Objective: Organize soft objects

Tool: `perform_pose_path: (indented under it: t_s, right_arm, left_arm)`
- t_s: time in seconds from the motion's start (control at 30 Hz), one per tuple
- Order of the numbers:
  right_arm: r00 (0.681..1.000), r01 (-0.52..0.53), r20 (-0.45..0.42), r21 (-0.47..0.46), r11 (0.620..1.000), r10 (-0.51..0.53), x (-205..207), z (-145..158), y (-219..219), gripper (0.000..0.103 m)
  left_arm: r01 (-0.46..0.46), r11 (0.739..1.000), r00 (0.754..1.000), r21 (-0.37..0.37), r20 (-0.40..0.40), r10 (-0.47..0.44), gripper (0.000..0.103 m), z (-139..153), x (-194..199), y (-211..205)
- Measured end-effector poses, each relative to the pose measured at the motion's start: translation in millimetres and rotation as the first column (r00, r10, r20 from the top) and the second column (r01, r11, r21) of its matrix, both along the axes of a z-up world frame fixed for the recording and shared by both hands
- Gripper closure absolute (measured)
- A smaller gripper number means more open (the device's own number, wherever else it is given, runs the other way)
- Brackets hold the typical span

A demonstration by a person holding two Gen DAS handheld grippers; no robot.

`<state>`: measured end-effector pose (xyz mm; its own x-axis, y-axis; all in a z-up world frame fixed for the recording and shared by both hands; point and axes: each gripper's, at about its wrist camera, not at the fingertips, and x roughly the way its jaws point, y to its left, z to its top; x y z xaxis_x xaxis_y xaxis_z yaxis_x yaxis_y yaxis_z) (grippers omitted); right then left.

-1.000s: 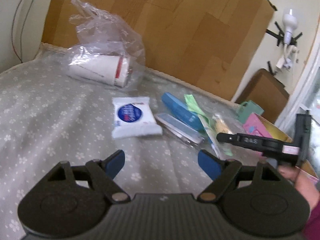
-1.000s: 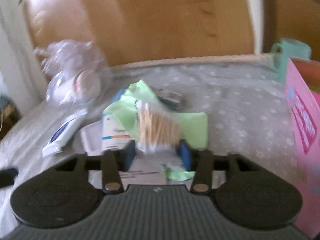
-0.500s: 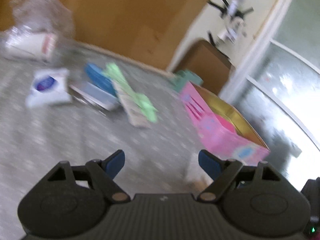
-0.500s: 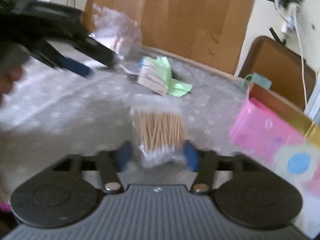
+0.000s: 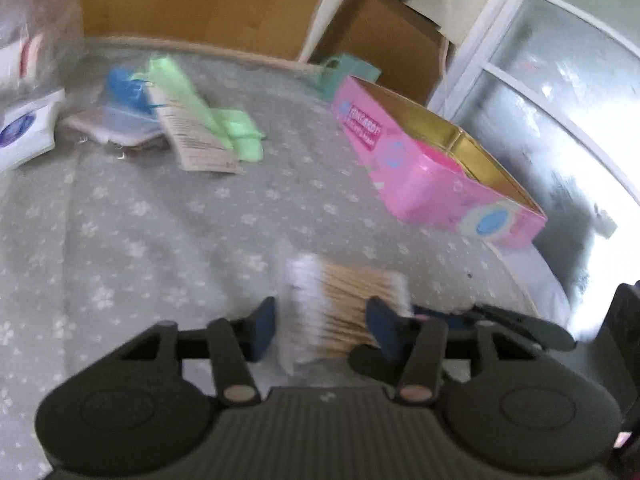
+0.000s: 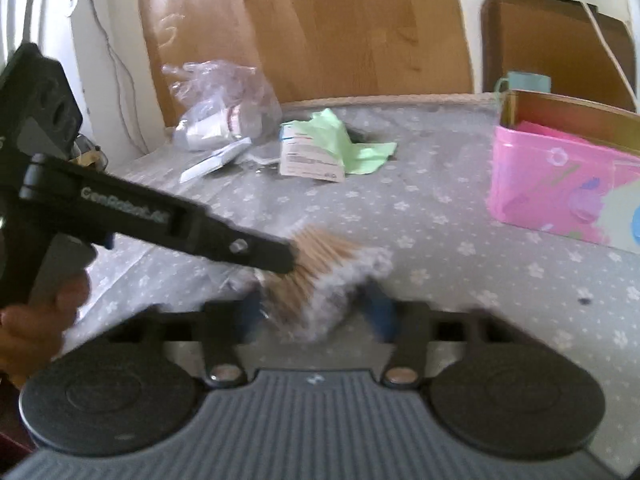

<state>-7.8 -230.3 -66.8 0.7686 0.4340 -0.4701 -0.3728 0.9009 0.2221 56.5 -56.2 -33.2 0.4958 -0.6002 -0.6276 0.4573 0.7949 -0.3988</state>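
While both grippers meet over the swab pack [image 5: 344,304], this reads as a handover. The left gripper [image 5: 320,320] is closing with the pack between its fingers; contact is too blurred to call. The right gripper [image 6: 312,312] is closing too, pack between its fingers, grip unclear. Next: one firm hold, then carry to the pink box [image 5: 432,176], just beyond the pack. That path looks clear. The green cloth [image 5: 200,112], tissue pack [image 5: 24,128] and plastic bag [image 6: 224,100] lie well behind the pack.

"GenRobot.AI" on the left gripper [image 6: 294,258]; blurred white lettering on the pink box [image 5: 424,172].
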Motion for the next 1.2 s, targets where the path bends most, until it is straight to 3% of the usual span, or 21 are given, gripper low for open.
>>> perform_pose_path:
  t_s: [0.1,0.23,0.33,0.4,0.5,0.53,0.57,0.63,0.67,0.73,0.8,0.87,0.97,1.03,1.2]
  right_arm:
    - [0.997,0.051,0.057,0.010,0.999,-0.052,-8,9,-11,0.056]
    - [0.971,0.143,0.193,0.001,0.990,-0.140,-14,40,-47,0.056]
    - [0.947,0.223,0.237,-0.003,0.975,-0.216,1,56,-83,0.056]
    - [0.937,0.270,0.229,0.001,0.963,-0.263,22,63,-107,0.056]
    - [0.927,0.323,0.200,0.003,0.946,-0.317,57,60,-134,0.053]
    - [0.927,0.335,0.184,-0.013,0.942,-0.327,69,56,-140,0.049]
    - [0.931,0.343,0.151,-0.043,0.938,-0.333,83,50,-144,0.040]
    - [0.908,0.410,0.130,-0.065,0.910,-0.399,92,41,-153,0.040]
    - [0.897,0.430,0.130,-0.026,0.902,-0.423,87,41,-160,0.040]
    - [0.882,0.440,0.154,0.075,0.895,-0.446,67,45,-166,0.040]
    - [0.875,0.427,0.203,0.108,0.898,-0.440,49,52,-159,0.042]
    - [0.904,0.330,0.242,0.127,0.935,-0.352,36,63,-138,0.043]
    - [0.965,0.130,0.208,0.136,0.982,-0.157,45,68,-92,0.043]
    - [0.986,0.026,0.160,0.102,0.994,-0.042,70,61,-48,0.041]
    - [0.999,-0.041,0.003,0.034,0.999,0.041,146,34,42,0.030]
  left_arm:
    - [0.031,0.999,0.999,0.035,0.035,-0.032,0.058,7,-2,-19]
    - [0.110,0.993,0.989,-0.043,0.100,-0.105,0.058,40,10,-50]
    - [0.170,0.985,0.972,-0.041,0.173,-0.161,0.058,63,27,-96]
    - [0.196,0.980,0.958,-0.028,0.218,-0.186,0.057,71,43,-132]
    - [0.199,0.979,0.960,-0.036,0.208,-0.187,0.056,72,76,-175]
    - [0.191,0.981,0.962,-0.031,0.205,-0.181,0.048,68,89,-189]
    - [0.176,0.984,0.964,-0.013,0.204,-0.170,0.042,64,96,-199]
    - [0.125,0.990,0.973,0.060,0.189,-0.134,0.043,54,110,-216]
    - [0.106,0.991,0.975,0.080,0.190,-0.120,0.043,52,112,-217]
    - [0.109,0.994,0.972,0.023,0.209,-0.112,0.041,58,108,-197]
    - [0.107,0.992,0.968,-0.066,0.234,-0.088,0.039,65,97,-154]
    - [0.071,0.988,0.969,-0.137,0.246,-0.035,0.039,67,84,-100]
    - [-0.085,0.991,0.950,-0.101,0.293,0.111,0.039,57,60,-16]
    - [-0.217,0.975,0.928,-0.053,0.300,0.223,0.039,44,49,31]
    - [-0.388,0.921,0.902,-0.038,0.188,0.388,0.041,8,45,106]
